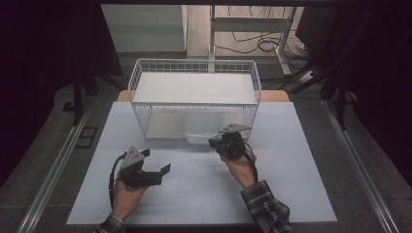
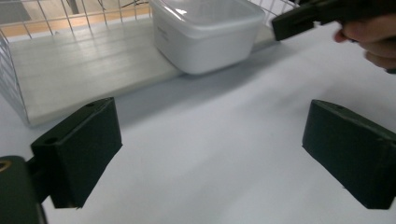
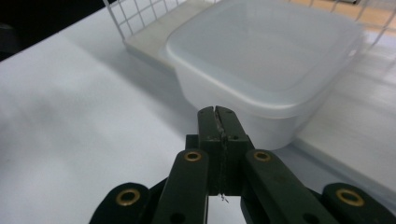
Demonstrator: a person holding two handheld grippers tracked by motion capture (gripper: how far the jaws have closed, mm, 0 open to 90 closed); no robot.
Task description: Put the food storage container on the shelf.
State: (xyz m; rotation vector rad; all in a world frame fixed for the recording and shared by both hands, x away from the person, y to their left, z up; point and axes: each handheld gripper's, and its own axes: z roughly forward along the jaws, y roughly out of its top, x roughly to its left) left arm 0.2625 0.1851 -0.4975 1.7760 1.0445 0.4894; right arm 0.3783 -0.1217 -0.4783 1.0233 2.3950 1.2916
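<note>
Plastic container (image 1: 204, 130) sits half out of the wire basket's (image 1: 194, 65) lower shelf. Right tool (image 1: 216, 143) pinched shut with nothing in it, nosing its corner; left tool (image 1: 158, 162) wide open, idle. Mostly still to do.

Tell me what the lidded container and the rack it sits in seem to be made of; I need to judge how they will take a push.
The container looks like translucent, matte white plastic: light glows through its walls, its corners are rounded and its lid has a moulded rim. The rack looks like white-coated metal wire: thin rods form a regular grid. Its shelf boards look like pale wood or laminate; the faint streaks leave that open.
</note>
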